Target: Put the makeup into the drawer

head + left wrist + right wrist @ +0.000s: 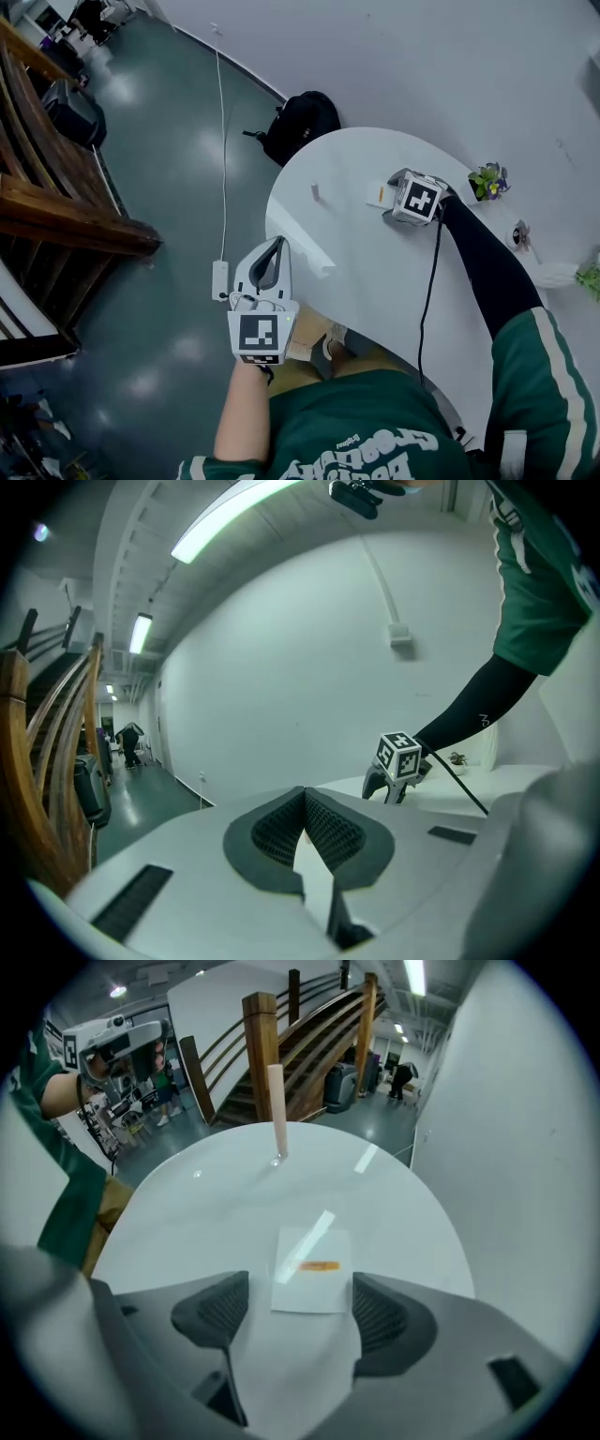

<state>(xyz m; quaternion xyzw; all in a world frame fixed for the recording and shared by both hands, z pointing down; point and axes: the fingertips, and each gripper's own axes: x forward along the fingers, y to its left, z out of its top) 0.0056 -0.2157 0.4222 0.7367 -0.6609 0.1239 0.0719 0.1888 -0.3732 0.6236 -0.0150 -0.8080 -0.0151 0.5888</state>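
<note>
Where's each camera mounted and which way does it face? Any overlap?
Head view: on the head, steeply down at the table; shows the left gripper, right gripper, green shirt.
Left gripper view: on the left gripper, about level toward the table; shows its shut jaws, a black sleeve.
Right gripper view: on the right gripper, down at a white packet; shows its open jaws, green shirt.
Shared: head and left gripper views both show the right gripper.
</note>
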